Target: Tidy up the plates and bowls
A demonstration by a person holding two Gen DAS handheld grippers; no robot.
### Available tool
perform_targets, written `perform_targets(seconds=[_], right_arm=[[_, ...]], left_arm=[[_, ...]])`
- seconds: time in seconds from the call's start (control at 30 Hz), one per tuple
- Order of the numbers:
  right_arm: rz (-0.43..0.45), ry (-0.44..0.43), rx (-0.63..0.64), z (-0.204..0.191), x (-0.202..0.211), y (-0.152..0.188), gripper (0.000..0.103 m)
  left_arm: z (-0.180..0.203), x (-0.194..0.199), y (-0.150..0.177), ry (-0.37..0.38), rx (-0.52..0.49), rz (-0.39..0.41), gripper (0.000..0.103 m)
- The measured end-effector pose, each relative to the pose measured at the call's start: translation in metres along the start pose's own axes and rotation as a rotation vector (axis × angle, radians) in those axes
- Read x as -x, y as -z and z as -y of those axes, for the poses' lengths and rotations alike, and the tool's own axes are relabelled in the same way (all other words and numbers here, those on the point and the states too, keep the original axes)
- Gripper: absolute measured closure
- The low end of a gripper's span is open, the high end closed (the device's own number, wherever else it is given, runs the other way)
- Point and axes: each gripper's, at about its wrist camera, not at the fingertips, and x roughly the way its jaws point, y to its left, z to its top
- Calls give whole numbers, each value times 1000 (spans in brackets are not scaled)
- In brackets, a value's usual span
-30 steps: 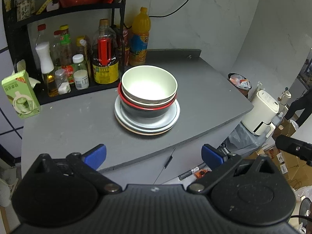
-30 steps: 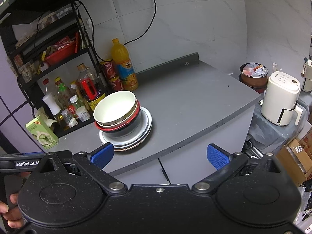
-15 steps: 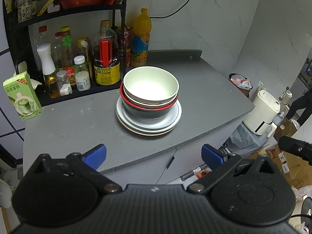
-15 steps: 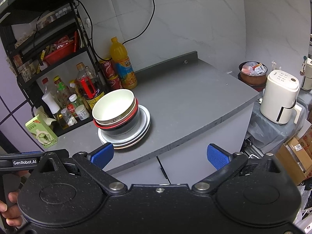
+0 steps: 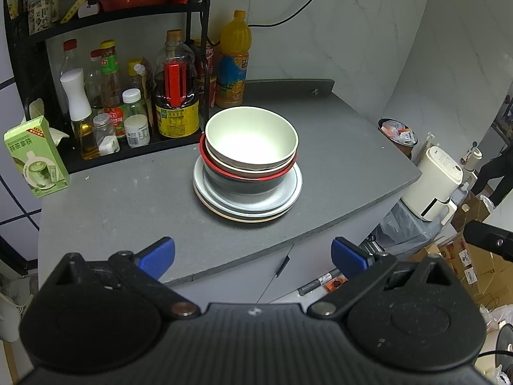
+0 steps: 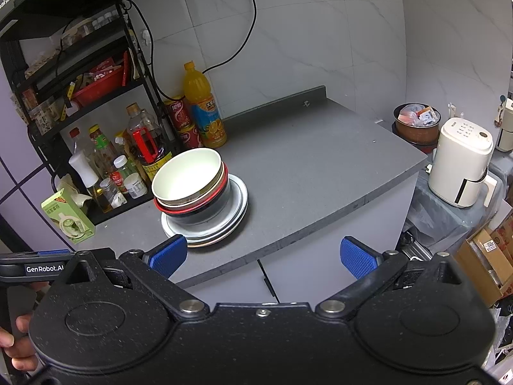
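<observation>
Room: white marble-look walls (image 6: pixel 320 32), a socket with a black cord at the top of the right view; boxes and clutter on the floor at lower right.
Worktop (image 5: pixel 336 147): grey slab filling mid-frame in both views, with a low back lip at the wall and grey cabinet doors under its front edge.
Rack (image 5: pixel 29 73): black shelves at upper left, crowded with sauce bottles; a red basket on the upper shelf.
Appliance (image 6: pixel 461 166): cream, at right of frame, off the worktop's right end.
Juice bottle (image 5: pixel 232 61): orange, upright at the back, just beside the rack.
Carton (image 5: pixel 35 157): green, standing at the worktop's left edge.
Stack: one pile left of centre on the worktop, near the rack's foot.
Plates (image 5: pixel 250 202): several flat ones at the bottom, pale grey on top.
Bowls (image 5: pixel 251 141): nested on the plates; a dark bowl with a red rim lowest, a cream one uppermost, empty.
Open room: bare worktop right of and in front of the stack, up to the front edge.
Left gripper (image 5: pixel 253 253): jaws wide apart, empty, low in frame before the front edge.
Right gripper (image 6: pixel 263 253): jaws likewise spread, empty, short of the worktop.
Hand (image 6: pixel 16 343): at lower left of the right view, on a black handle.
</observation>
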Motion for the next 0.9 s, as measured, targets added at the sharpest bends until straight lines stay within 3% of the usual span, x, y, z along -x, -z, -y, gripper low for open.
perform_targets(seconds=[0.9], right_arm=[[1,9,-4,-1,-8,-5,0]], left_arm=[[0,-3,-10,-6,-19,4,0]])
